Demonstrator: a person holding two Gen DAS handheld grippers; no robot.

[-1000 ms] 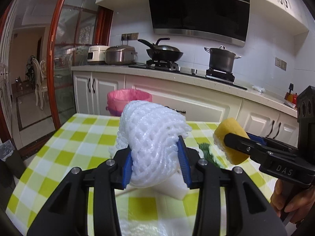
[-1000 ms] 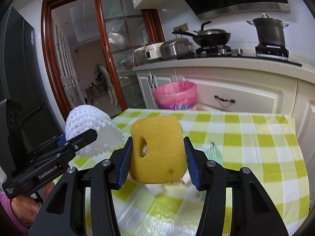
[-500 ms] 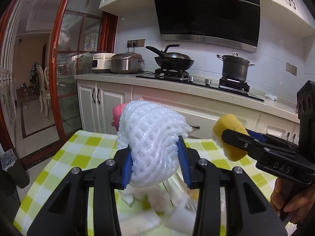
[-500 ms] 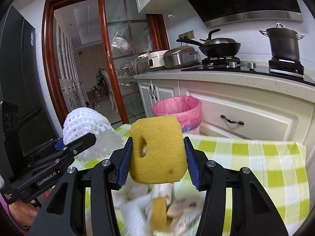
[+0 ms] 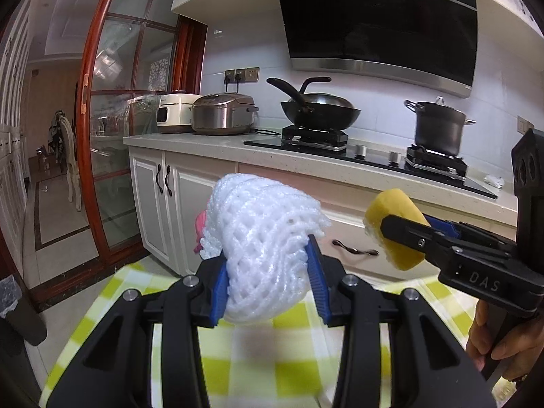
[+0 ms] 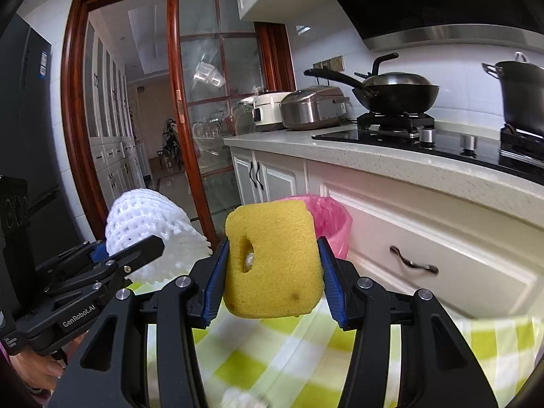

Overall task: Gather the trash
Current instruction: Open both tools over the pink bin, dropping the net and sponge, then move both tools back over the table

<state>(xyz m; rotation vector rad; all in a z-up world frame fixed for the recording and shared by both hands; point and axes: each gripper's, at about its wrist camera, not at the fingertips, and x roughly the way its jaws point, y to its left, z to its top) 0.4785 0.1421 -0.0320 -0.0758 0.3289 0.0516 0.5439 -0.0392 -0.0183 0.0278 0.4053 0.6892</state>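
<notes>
My left gripper (image 5: 268,285) is shut on a white foam fruit net (image 5: 265,248), held above the far edge of the green-checked table (image 5: 265,367). My right gripper (image 6: 272,278) is shut on a yellow sponge (image 6: 272,261) with a hole in it. The sponge also shows in the left wrist view (image 5: 394,227), to the right of the net. The net also shows in the right wrist view (image 6: 149,227), to the left. A bin lined with a pink bag (image 6: 329,224) stands beyond the table edge, mostly hidden behind the sponge; the net hides all but a pink sliver of it (image 5: 200,227).
White kitchen cabinets with a drawer handle (image 6: 411,261) stand just past the table. The counter (image 5: 210,142) carries a wok (image 5: 319,108), a pot (image 5: 438,125) and two rice cookers (image 5: 221,114). A red-framed glass door (image 5: 112,136) is at the left.
Both grippers have risen and moved forward towards the table's far edge and the pink bin, each keeping its hold. The trash left on the table has dropped out of view.
</notes>
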